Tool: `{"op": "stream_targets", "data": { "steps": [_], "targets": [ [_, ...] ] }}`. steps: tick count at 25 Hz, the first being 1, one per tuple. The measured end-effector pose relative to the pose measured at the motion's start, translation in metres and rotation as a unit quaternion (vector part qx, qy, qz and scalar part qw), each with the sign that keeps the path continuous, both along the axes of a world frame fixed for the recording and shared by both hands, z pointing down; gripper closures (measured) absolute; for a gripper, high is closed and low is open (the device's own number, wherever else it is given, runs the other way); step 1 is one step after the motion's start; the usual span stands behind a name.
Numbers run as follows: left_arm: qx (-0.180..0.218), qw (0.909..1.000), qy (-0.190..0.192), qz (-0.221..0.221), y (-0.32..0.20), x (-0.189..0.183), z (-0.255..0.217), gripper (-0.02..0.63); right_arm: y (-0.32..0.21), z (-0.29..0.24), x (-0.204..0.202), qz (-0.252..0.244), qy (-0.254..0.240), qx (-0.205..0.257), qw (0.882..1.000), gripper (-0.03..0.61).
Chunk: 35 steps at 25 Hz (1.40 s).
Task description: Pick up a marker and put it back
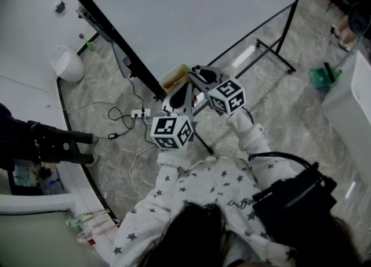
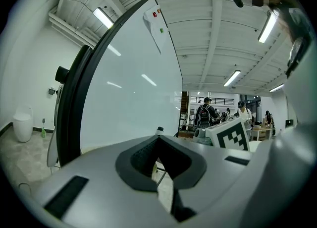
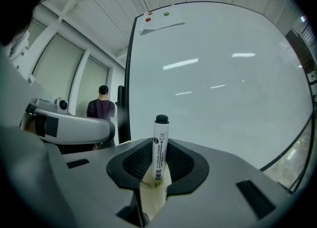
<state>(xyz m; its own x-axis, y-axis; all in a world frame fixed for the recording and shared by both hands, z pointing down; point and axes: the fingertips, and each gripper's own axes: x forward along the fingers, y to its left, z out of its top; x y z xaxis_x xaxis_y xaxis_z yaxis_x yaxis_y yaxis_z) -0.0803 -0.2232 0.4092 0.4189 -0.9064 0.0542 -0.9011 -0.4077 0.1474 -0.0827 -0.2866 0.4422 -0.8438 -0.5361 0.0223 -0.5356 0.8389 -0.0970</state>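
From the head view, my two grippers, the left gripper (image 1: 181,98) and the right gripper (image 1: 203,75), sit side by side at the lower edge of one whiteboard (image 1: 191,10), with open floor on either side. In the left gripper view my jaws stand slightly apart and empty. In the right gripper view I clamp one marker (image 3: 160,145) upright, black cap up, with the board's bare face ahead.

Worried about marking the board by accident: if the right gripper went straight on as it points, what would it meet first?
The whiteboard: it fills the view ahead of the right gripper, and the marker in its jaws would likely touch first. Depth unclear.
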Motion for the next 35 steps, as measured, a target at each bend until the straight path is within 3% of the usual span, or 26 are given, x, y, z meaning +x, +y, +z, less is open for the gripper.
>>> {"op": "stream_targets", "data": {
  "steps": [21, 30, 35],
  "targets": [
    [-0.004, 0.9999, 0.01, 0.008, -0.002, -0.003, 0.003, 0.612, 0.008, 0.002, -0.006, -0.009, -0.023, 0.009, 1.0, 0.502],
    [0.035, 0.9992, -0.005, 0.021, 0.003, -0.002, -0.032, 0.612, 0.028, -0.053, 0.013, -0.014, -0.047, 0.072, 0.996, 0.5],
    [0.05, 0.9978, -0.011, 0.041, 0.013, 0.003, -0.062, 0.612, 0.044, -0.092, 0.021, -0.02, -0.063, 0.083, 0.994, 0.502]
  ]
}}
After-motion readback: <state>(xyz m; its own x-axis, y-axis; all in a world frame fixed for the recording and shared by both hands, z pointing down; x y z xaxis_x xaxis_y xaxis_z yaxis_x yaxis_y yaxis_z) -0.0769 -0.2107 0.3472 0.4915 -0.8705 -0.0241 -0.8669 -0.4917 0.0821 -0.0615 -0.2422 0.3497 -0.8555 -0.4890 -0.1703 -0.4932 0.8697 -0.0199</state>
